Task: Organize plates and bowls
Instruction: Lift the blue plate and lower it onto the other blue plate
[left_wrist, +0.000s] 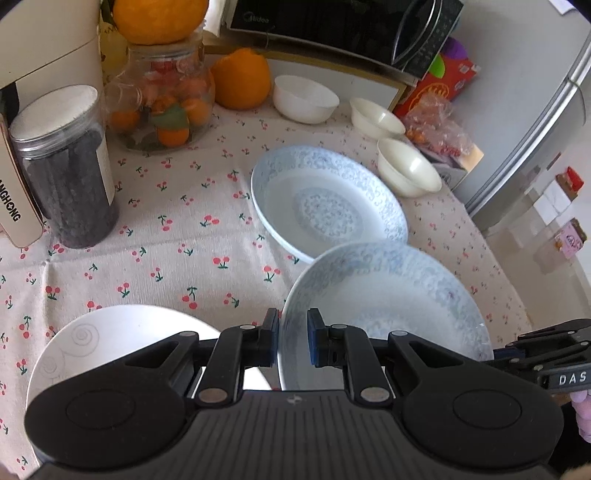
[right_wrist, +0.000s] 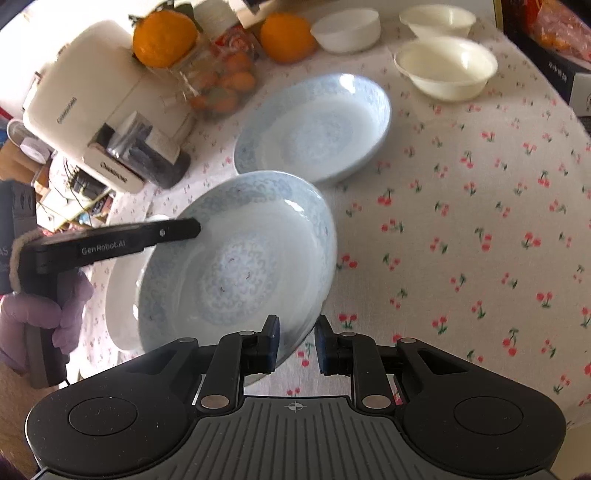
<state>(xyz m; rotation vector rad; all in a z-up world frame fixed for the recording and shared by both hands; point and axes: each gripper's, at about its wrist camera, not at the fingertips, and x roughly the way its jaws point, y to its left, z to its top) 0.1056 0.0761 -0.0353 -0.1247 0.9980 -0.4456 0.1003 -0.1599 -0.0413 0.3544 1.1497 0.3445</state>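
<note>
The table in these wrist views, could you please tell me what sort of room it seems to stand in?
Most likely a home kitchen or dining corner. A microwave sits behind the table's cherry-print tablecloth, a refrigerator stands at the side, and oranges and white bowls share the table.

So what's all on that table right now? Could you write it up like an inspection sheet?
Surface: cherry-print tablecloth.
Job's things: lifted blue plate; second blue plate and white plate lying flat; three white bowls.
Clutter: oranges, glass jar, dark canister.
Grippers: left gripper and right gripper both clamp the lifted plate's rim.
Cables: nothing seen.
Surroundings: microwave, fridge.
</note>
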